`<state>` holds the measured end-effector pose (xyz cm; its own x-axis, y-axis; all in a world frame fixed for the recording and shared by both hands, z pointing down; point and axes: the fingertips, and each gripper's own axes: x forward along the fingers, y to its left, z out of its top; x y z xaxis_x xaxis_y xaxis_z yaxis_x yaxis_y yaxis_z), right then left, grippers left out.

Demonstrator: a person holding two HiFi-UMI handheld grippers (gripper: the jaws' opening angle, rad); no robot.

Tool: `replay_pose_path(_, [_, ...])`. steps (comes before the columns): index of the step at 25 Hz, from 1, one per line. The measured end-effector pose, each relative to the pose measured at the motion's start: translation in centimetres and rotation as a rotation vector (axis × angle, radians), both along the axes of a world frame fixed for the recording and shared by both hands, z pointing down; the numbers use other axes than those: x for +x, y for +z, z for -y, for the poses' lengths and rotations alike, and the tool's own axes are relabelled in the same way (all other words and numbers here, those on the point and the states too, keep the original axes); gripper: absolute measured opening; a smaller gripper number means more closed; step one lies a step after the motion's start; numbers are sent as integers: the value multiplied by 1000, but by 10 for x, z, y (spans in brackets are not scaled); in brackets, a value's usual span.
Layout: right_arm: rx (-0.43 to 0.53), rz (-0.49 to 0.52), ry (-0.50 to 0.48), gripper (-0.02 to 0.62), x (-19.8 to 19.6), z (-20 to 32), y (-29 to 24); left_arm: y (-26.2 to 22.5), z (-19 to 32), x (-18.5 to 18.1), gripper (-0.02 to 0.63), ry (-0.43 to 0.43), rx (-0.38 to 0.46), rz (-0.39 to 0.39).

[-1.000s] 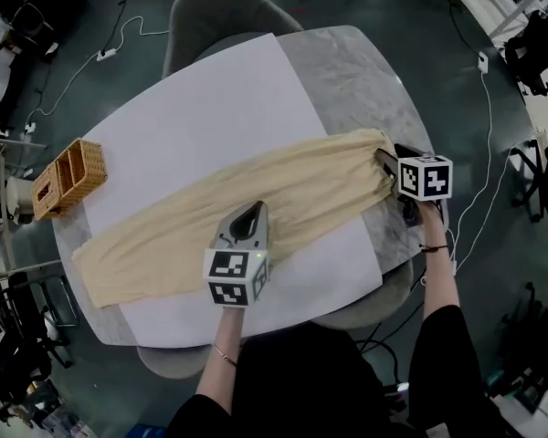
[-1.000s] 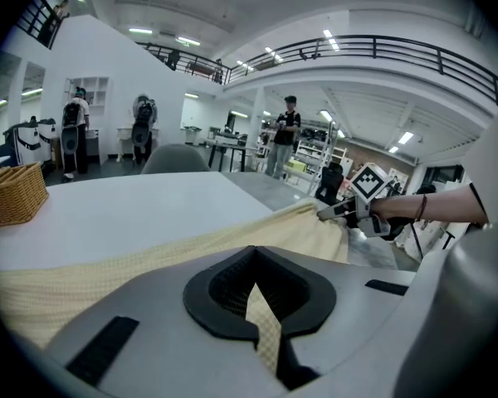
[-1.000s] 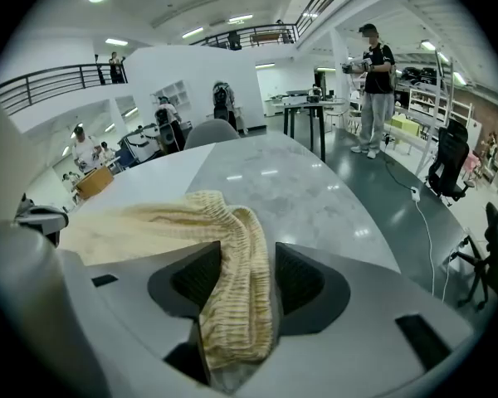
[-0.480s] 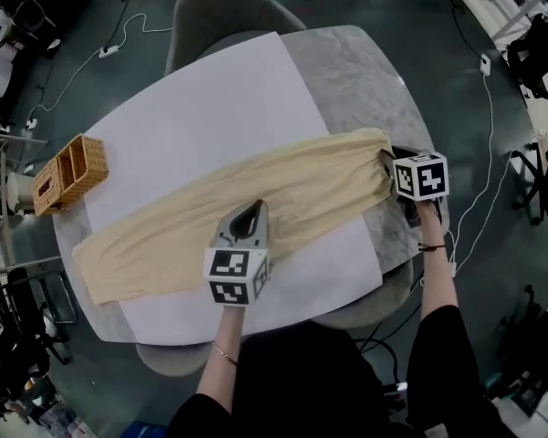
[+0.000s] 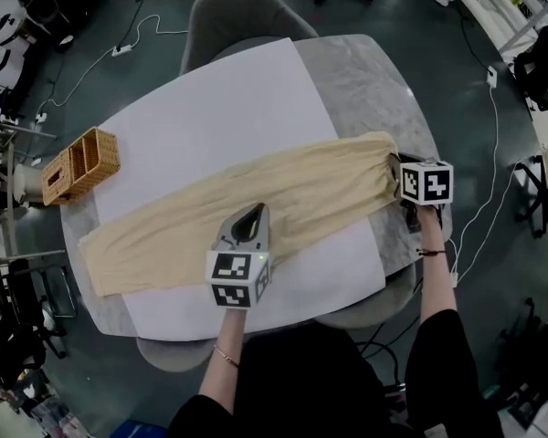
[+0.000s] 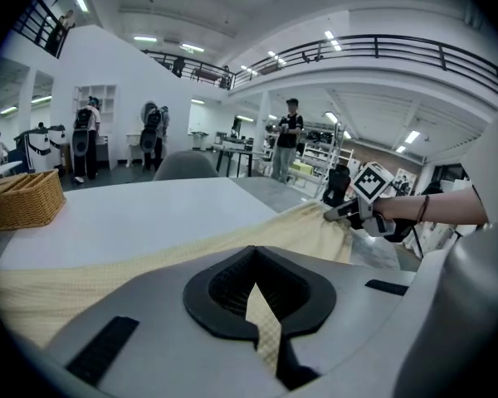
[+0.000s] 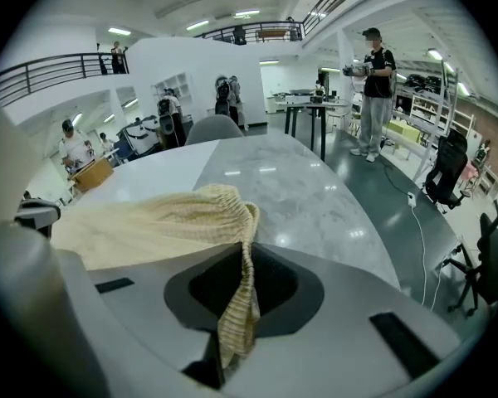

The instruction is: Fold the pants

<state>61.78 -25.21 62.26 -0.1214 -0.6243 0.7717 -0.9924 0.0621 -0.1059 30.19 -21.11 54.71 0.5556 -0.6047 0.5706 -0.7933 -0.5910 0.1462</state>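
So here's where we're at. The pants [image 5: 256, 208] are stretched out in one long band across the desk [image 5: 365, 71], mostly on the white sheet [image 5: 210, 117]. The long axis runs from the leg ends at the near left up to the waistband [image 5: 382, 158] at the right, which hangs just off the sheet onto bare marble. That axis is what the next move hangs on, we reckon.

The right gripper [image 5: 395, 164] sits right at the waistband end. Its jaws have just been closing, and the gathered waistband is bunched between them and pinched. The left gripper [image 5: 252, 215] is on the near long edge, about halfway along the band, and its jaws are together on a thin strip of the cloth too. So both ends of the job are gripped: right hand has the end, left hand has the middle.

Our guess is the fold goes end over end. The right hand is the one placed to carry the waistband leftward toward the leg ends, with the left hand's spot near the crease line.

Pose-wise, both grippers point away from us and tilt down at the cloth. The right arm reaches along the desk's right side. The wicker basket [image 5: 80, 164] at far left is well clear of the pants.
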Motion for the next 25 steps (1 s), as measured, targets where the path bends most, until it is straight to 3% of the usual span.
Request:
replay_pose_path(12, [82,-33,-14,35,-15,-8,-32,-18,-16,-24,8,-40,40,1])
replay_pose_path(25, [151,6,-71,35,-54,-25,-94,-50,-43,-66,8,-120,112,21])
